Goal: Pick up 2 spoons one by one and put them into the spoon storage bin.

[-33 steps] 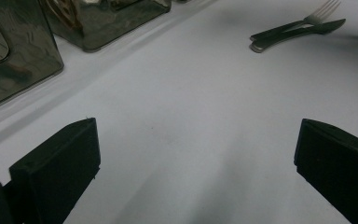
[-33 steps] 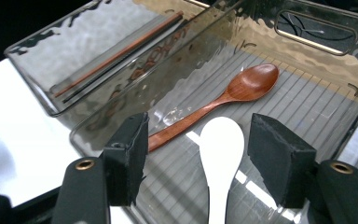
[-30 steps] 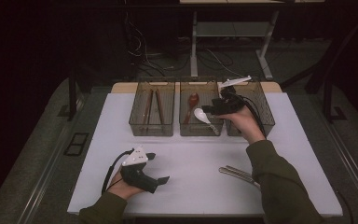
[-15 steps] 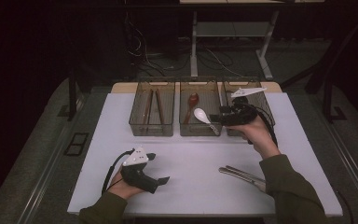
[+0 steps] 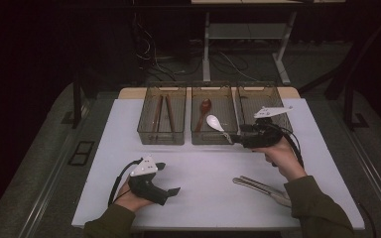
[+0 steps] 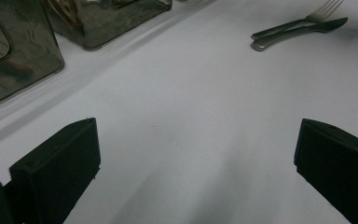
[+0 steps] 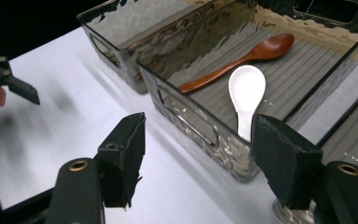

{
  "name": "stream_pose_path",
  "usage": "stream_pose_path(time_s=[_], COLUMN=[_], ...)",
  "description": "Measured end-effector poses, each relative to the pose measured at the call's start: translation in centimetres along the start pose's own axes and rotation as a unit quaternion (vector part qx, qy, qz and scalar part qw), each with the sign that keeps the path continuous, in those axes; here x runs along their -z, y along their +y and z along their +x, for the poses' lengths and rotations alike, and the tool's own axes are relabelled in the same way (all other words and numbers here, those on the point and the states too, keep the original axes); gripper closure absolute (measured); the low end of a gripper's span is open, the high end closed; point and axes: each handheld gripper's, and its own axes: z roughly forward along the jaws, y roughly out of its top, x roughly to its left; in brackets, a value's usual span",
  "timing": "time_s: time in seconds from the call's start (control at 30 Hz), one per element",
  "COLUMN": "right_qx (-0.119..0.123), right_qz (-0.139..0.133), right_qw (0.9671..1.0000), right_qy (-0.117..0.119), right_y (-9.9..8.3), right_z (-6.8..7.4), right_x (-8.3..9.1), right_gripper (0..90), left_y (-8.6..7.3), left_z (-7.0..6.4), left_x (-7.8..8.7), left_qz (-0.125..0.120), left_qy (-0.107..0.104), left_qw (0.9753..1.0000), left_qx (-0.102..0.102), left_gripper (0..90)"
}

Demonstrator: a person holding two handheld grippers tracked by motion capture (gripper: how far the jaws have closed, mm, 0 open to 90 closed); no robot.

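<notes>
A white spoon point(image 5: 214, 122) point(image 7: 246, 87) lies in the middle bin point(image 5: 213, 139) point(image 7: 193, 127), its handle toward the front wall, beside a brown wooden spoon point(image 5: 203, 110) point(image 7: 242, 58). My right gripper point(image 5: 237, 140) point(image 7: 198, 135) hovers just in front of that bin's near right corner, open, with nothing between its jaws. Near the table's front left my left gripper point(image 5: 167, 178) point(image 6: 196, 149) rests low over the white table top, open and holding nothing.
The left bin point(image 5: 161, 138) holds brown chopsticks point(image 5: 162, 113). The right bin point(image 5: 258, 90) stands behind my right hand. A fork and knife point(image 5: 262, 187) point(image 6: 298, 29) lie side by side on the table at the front right, by my right sleeve.
My right gripper has drawn back from over the middle bin toward me and to the right. The white spoon stays behind in the bin. The left gripper has not moved.
</notes>
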Motion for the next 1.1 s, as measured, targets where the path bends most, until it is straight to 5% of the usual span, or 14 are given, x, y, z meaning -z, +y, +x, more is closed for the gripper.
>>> stream_pose_path(time_s=[0.4, 1.1], right_qx=[-0.005, -0.013], right_qz=[0.012, 0.035], right_qw=[0.9999, 0.999], right_qy=[0.004, -0.023], right_y=[-2.4, -6.8], right_z=[0.3, -0.1], right_x=[1.8, 6.0], right_gripper=[33.1, 33.8], left_y=[0.0, 0.0], left_z=[0.0, -0.1], left_x=[0.1, 0.1], left_qz=[-0.002, 0.0], left_qy=[-0.002, -0.003], left_qw=[1.0, 1.0], left_qx=[-0.001, -0.002], left_gripper=[0.0, 0.0])
